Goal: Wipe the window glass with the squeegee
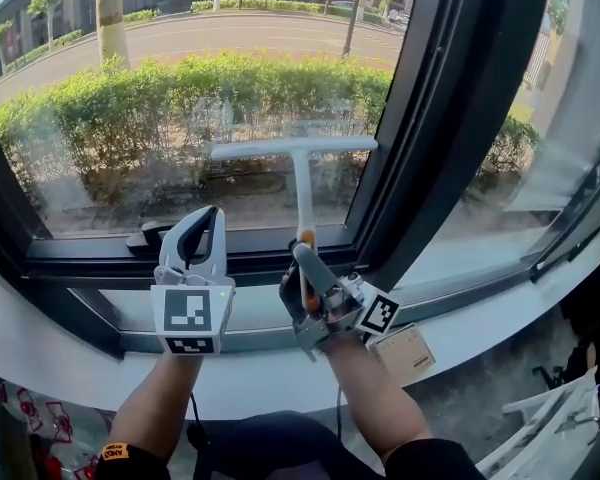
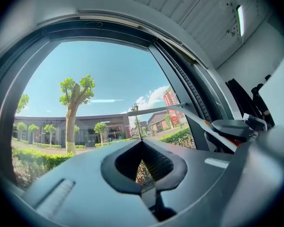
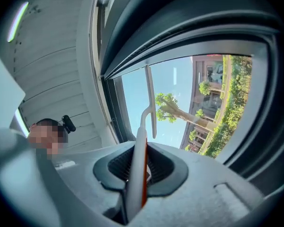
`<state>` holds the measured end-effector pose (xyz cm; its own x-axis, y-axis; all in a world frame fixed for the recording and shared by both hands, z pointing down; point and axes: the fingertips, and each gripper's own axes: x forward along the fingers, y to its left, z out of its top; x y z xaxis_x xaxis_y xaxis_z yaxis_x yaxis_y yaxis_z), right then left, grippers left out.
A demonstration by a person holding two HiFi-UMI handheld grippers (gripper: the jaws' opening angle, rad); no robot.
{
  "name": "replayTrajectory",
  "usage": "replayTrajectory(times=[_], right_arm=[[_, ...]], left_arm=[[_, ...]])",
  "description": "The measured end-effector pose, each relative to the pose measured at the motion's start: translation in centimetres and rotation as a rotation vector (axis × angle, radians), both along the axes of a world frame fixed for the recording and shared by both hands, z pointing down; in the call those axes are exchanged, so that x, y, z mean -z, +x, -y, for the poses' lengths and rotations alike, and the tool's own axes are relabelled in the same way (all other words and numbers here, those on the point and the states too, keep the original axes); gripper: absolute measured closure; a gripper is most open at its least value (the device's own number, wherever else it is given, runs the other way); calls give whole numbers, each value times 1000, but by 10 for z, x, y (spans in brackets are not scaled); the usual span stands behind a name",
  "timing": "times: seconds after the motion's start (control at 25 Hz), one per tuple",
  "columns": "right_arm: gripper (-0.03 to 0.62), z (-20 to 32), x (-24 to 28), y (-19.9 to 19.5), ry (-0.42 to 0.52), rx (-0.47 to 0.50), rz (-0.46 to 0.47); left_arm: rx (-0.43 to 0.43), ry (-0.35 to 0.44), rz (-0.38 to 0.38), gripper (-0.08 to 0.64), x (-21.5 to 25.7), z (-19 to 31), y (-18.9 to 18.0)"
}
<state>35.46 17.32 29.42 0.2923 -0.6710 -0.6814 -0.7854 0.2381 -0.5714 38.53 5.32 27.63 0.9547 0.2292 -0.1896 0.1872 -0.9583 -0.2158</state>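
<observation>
A white T-shaped squeegee (image 1: pixel 301 173) stands upright against the lower part of the window glass (image 1: pixel 130 98), blade level at the top. My right gripper (image 1: pixel 306 260) is shut on its handle by the orange section. In the right gripper view the handle (image 3: pixel 138 164) runs up between the jaws of the right gripper (image 3: pixel 139 171) to the blade (image 3: pixel 150 103). My left gripper (image 1: pixel 204 233) points up just left of the handle, jaws together and holding nothing. In the left gripper view the left gripper (image 2: pixel 143 167) is shut and the squeegee (image 2: pixel 166 109) crosses at the right.
A thick dark mullion (image 1: pixel 450 98) rises right of the squeegee, with a second pane beyond it. A dark latch (image 1: pixel 148 236) sits on the lower frame at the left. A white sill (image 1: pixel 80 368) runs below, with a small cardboard box (image 1: pixel 406 352) on it.
</observation>
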Motion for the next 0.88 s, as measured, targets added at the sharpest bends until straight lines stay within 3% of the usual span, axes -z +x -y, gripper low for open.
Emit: replayTrajectory(times=[0.24,0.88], right_arm=[[548,5,-52,-9,-16,7,92],[546,-1,-124,-15,-15,21,233]], left_arm=[[-27,-10,59,543,-46,-11,-6],[-32,-12,155,543,-99,-34,-2]])
